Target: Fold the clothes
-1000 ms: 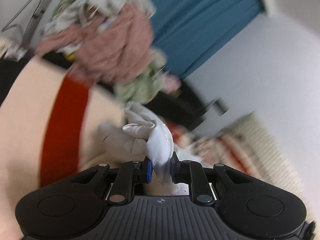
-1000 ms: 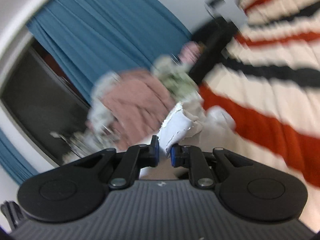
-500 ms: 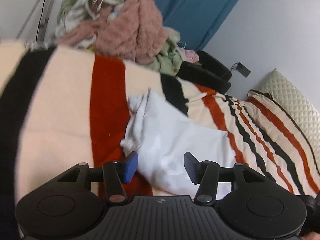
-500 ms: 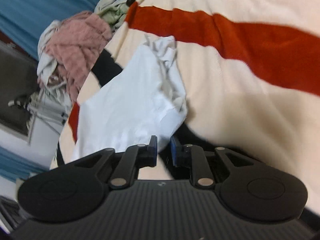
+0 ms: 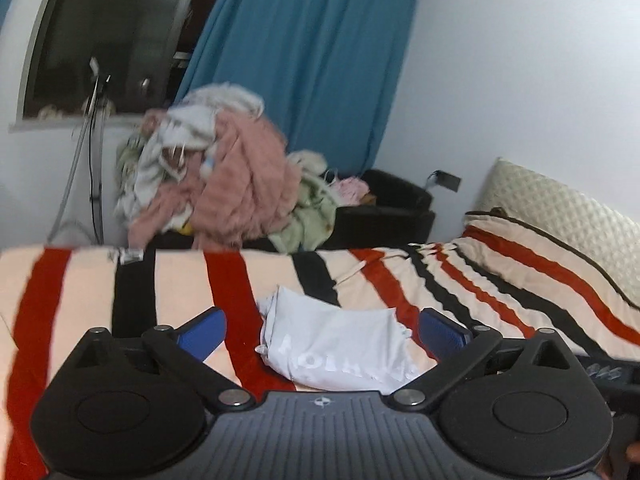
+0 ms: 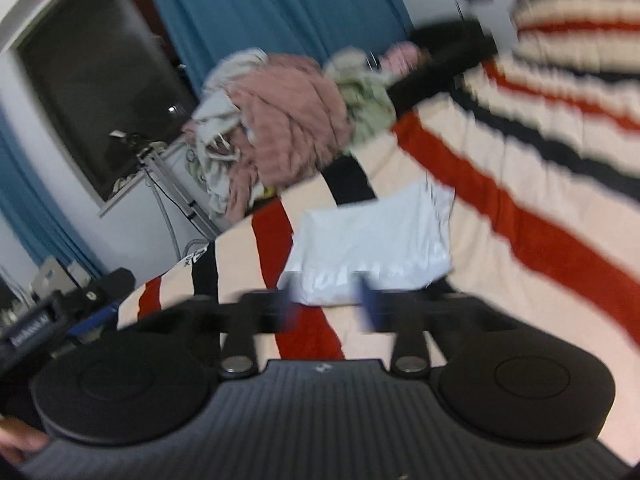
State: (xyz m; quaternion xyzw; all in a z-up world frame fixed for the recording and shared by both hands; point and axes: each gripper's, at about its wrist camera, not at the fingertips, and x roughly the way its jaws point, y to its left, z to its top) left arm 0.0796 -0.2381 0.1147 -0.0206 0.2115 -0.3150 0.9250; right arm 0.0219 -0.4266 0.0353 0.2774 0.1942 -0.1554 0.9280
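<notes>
A white garment (image 5: pixel 340 346) lies folded into a small rectangle on the striped bedspread (image 5: pixel 180 276), faint lettering showing through it. My left gripper (image 5: pixel 322 334) is wide open and empty, pulled back just in front of the garment. In the right wrist view the same white garment (image 6: pixel 372 236) lies flat ahead of my right gripper (image 6: pixel 328 304), which is open and empty; its blue fingertips are blurred by motion. The left gripper shows at the left edge of the right wrist view (image 6: pixel 60 308).
A heap of unfolded clothes (image 5: pixel 224 184), pink, white and green, is piled beyond the bed's far edge. A dark armchair (image 5: pixel 392 208) stands beside it. A quilted pillow (image 5: pixel 560 216) lies at the bed's right. Blue curtain (image 5: pixel 312 64) and window behind.
Both grippers held the white garment a second ago. They laid it on the bed, let go and opened, left first, then right. Both have drawn back from it.
</notes>
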